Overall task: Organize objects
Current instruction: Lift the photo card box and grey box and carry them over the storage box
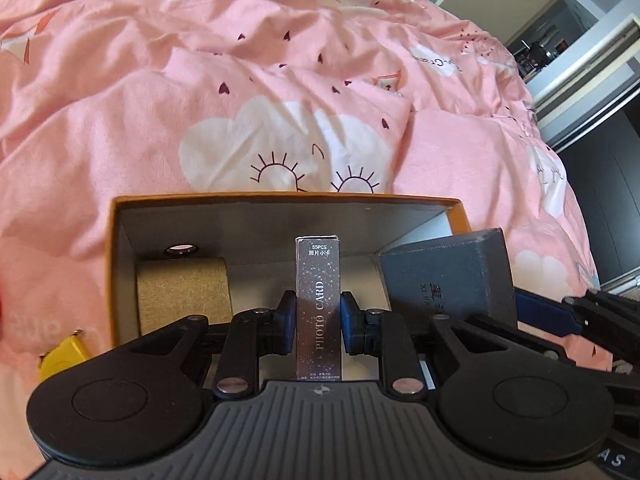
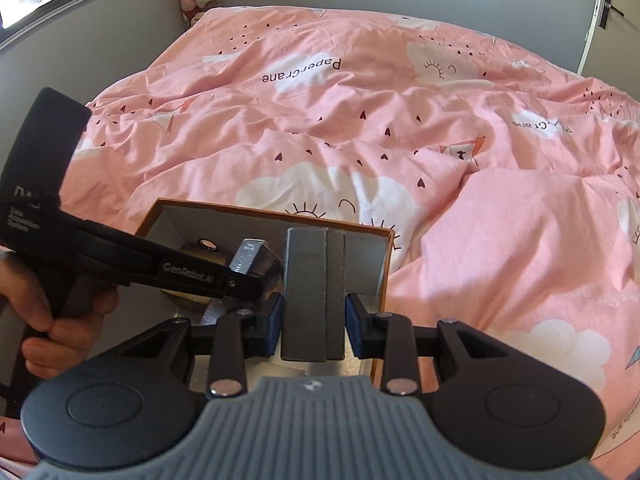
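**Two hand-held grippers, each grasping a small box over an open cardboard box on a bed**

Landmark: the open cardboard box (image 1: pixel 120 240), orange-brown outside and pale inside, resting on a pink duvet (image 1: pixel 200 100) printed with clouds and small hearts.

Left hand-held gripper (image 1: pixel 319 322): clenched on a slim, dark, glittery photo card box (image 1: pixel 319 300) lettered "PHOTO CARD". The card box stands upright between the blue pads (image 1: pixel 289 320), one pad pressed on each long side, its upper end seen against the cardboard box's interior. In the right wrist view this gripper enters from the left, a person's hand (image 2: pixel 52 320) around its handle, with the card box over the cardboard box.

Right hand-held gripper (image 2: pixel 313 326): clenched on a grey box (image 2: pixel 313 292), taller and wider than the card box. The grey box stands upright between the pads, at the right-hand side of the cardboard box, beside its right wall. In the left wrist view the grey box (image 1: pixel 448 276) appears just right of the card box.

Inside the cardboard box, at its left end: a brown cork-textured roll (image 1: pixel 184 292), with a small round dark item (image 1: pixel 182 249) just behind it.

Outside the cardboard box, beside its near left corner: a yellow object (image 1: pixel 64 356) on the duvet.
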Demonstrator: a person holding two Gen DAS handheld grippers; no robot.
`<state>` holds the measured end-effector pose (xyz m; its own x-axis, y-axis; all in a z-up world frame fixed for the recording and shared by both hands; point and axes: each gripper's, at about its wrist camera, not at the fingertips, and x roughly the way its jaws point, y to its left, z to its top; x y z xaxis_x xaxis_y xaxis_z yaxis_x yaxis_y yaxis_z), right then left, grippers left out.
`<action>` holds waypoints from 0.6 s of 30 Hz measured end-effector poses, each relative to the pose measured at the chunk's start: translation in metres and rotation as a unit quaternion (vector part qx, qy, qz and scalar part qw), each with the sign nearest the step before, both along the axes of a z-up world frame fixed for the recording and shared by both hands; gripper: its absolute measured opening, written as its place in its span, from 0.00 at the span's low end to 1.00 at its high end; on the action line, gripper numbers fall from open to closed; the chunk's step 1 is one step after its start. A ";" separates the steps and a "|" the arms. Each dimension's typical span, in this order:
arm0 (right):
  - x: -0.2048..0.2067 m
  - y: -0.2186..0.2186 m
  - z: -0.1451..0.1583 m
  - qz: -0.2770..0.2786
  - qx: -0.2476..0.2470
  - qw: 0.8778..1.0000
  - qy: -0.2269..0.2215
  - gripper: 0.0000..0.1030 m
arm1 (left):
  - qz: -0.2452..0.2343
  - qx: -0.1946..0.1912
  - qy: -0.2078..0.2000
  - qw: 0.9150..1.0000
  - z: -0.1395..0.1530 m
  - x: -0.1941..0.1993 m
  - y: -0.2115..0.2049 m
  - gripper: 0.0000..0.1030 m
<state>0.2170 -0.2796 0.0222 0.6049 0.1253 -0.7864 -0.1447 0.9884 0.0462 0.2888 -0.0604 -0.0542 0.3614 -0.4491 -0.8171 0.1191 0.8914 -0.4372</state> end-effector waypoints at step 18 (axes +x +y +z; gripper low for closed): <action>0.007 -0.001 -0.016 -0.002 0.012 1.000 0.018 0.34 | -0.020 0.086 0.021 0.996 -0.014 0.005 -0.012 0.33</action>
